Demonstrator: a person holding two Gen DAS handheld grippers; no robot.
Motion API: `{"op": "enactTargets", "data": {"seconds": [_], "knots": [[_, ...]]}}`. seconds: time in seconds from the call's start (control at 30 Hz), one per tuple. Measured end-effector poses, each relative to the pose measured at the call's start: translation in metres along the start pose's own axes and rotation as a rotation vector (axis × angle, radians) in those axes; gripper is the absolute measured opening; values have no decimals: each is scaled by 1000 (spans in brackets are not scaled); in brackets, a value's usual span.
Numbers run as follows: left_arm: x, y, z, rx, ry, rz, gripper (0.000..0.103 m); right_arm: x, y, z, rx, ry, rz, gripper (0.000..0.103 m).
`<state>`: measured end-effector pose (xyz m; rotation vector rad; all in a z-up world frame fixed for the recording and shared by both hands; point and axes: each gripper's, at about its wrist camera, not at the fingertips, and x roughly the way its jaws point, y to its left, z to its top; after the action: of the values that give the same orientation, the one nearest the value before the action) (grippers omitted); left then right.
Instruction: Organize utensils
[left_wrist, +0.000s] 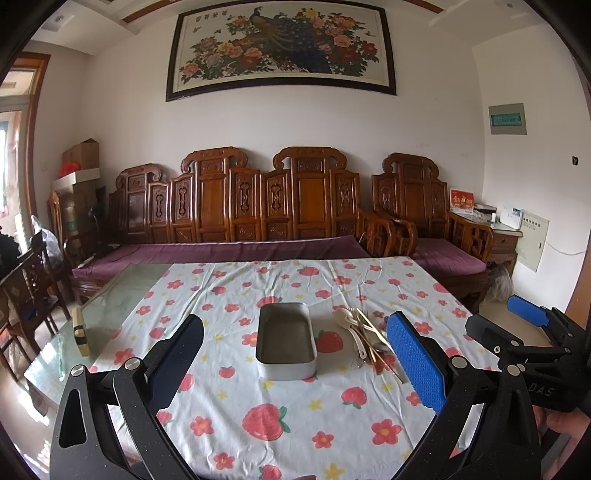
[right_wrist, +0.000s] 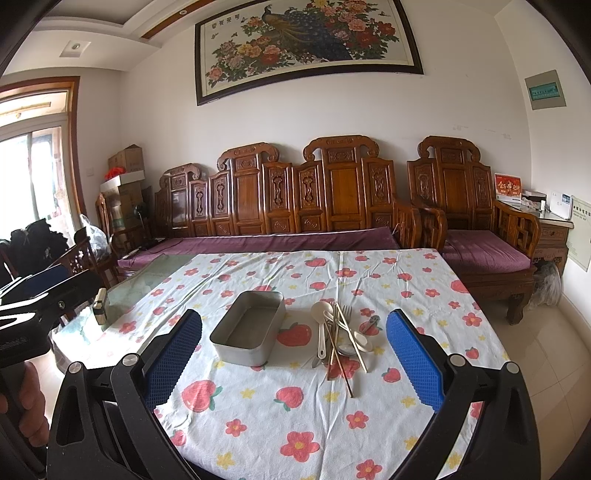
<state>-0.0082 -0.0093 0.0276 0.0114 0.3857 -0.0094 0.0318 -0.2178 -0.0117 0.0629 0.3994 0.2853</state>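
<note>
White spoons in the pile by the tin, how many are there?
2. One white spoon lies at the pile's left edge beside the tin; another lies at the right. More may be hidden underneath.

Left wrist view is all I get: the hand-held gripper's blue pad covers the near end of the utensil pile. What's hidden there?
Observer: In the right wrist view the utensil pile shows whole; the chopsticks stick out toward the camera.
Operator: Anything lying apart from it?
Observer: A small metal item lies just right of it, too small to identify.
Operator: Is the right hand-held gripper open?
Observer: Yes, the right hand-held gripper stands wide open, holding nothing.
</note>
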Motion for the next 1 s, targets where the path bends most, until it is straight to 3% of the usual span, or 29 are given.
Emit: {"op": "enactTargets", "data": {"seconds": [0.67, 1.0], "knots": [[1, -3, 0, 3, 3, -3, 96, 1, -1, -1, 1, 2, 0, 100], [36, 3, -19, 4, 104, -20, 96, 19, -8, -15, -10, 42, 4, 100]]}}
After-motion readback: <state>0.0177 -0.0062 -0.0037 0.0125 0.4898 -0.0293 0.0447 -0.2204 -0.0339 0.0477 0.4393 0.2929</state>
